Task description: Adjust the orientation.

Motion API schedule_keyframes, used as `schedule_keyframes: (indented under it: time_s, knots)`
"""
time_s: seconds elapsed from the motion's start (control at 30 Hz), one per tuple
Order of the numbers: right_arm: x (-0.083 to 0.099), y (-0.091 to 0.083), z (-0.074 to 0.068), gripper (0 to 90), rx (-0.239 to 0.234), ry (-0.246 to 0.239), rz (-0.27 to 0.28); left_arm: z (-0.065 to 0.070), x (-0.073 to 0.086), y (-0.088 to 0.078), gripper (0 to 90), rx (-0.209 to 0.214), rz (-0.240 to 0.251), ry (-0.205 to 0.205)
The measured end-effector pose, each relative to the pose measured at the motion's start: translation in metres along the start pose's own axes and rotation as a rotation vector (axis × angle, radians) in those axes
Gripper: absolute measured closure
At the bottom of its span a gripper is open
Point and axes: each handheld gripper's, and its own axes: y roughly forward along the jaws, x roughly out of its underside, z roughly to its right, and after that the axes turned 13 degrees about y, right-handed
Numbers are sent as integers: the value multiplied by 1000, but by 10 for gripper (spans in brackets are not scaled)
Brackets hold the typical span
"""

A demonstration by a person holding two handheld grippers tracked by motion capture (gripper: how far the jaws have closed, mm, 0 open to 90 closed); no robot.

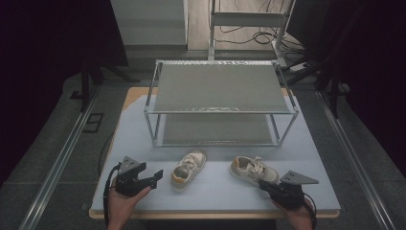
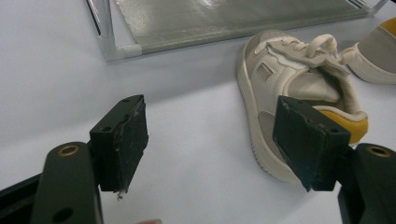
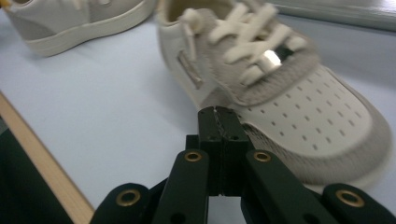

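Right tongs [image 3: 218, 112] sit pinched flat together, pad against pad, nothing between them, and their tip noses right up to the side of the right-hand shoe [image 3: 280, 107]. In the right gripper view the tip is at the shoe's side, just below the laces; I can't tell whether it touches. From above, that gripper [image 1: 265, 184] lies just short of the shoe's [image 1: 253, 170] near end, low over the table. With the jaws pressed together like that, this looks more like a nudge or a line-up than a grab; they'd have to spread before they could take the shoe.

Left tongs [image 2: 212, 140] are the opposite story: jaws standing wide apart, empty, bare table surface between the pads. Their shoe [image 2: 289, 93], the one with the yellow heel patch, lies just ahead and off toward the right jaw, on its sole, heel toward the tongs. From above, the left gripper [image 1: 155, 178] points toward that shoe [image 1: 188, 169], near it but apart. Wide open and waiting suggests it is ready to close over the heel.

Both shoes lie between the two tongs, toes aimed away from the person, toward the wire rack [image 1: 220, 86] beyond them. Its two shelves hold nothing, and the open front faces the shoes, so that is my guess for where the pair is headed. All of it rests on the pale table [image 1: 129, 139].
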Motion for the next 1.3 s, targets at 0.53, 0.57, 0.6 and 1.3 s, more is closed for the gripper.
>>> schedule_keyframes:
  time_s: [0.53,0.57,0.6,1.3]
  knots:
    - [-5,-16,39,893,70,85,50,0,0,-2,266,0,4,0]
    - [-5,-16,40,893,76,91,51,0,0,-1,266,1,4,0]
    - [-7,-16,44,892,86,95,54,0,-1,-1,266,3,4,1]
    - [-24,-42,1,892,69,8,174,3,-2,-3,266,4,10,6]
